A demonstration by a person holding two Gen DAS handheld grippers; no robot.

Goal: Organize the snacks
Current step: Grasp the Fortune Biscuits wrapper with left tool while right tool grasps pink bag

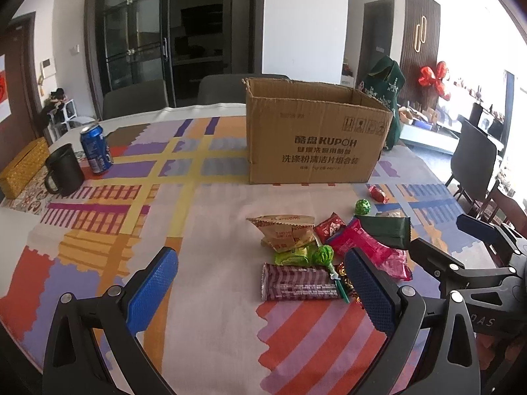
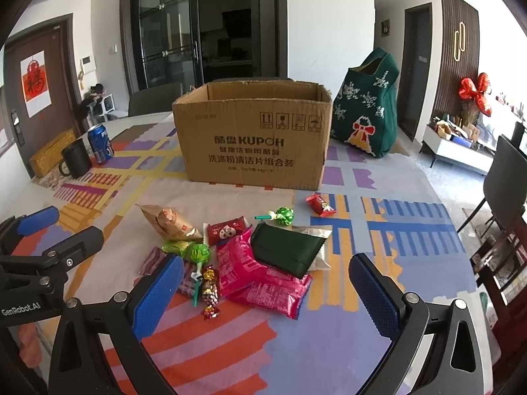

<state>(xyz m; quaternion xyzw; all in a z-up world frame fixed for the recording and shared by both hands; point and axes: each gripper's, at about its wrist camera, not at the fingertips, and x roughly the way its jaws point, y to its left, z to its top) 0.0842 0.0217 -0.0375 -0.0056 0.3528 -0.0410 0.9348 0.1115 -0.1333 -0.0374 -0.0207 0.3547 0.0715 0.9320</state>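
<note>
Snacks heaped mid-table on patterned cloth (image 2: 329, 345), just before open cardboard box (image 2: 257, 151). Both my grippers hover with fingers spread wide, empty: left gripper (image 1: 260, 293), right gripper (image 2: 266, 299). Pink foil packs (image 2: 263, 283) light, crinkly, slippery, so I pinch at sealed edge. Dark green pouch (image 2: 286, 247) flat, lies atop pink packs. Brown paper packet (image 2: 168, 222) puffy, crushable, so gentle squeeze. Green lollipop (image 2: 199, 253) taken by stick.

Walls: white wall (image 2: 329, 23), dark slatted panel (image 2: 457, 49) at far right.
Doors: black glass doors (image 2: 164, 33) far centre; brown door (image 2: 39, 82) at left.
Furniture: grey chairs (image 1: 135, 98) behind the counter (image 2: 378, 345); low white cabinet (image 2: 457, 151) at right.
Light: bright daylight from the right.
</note>
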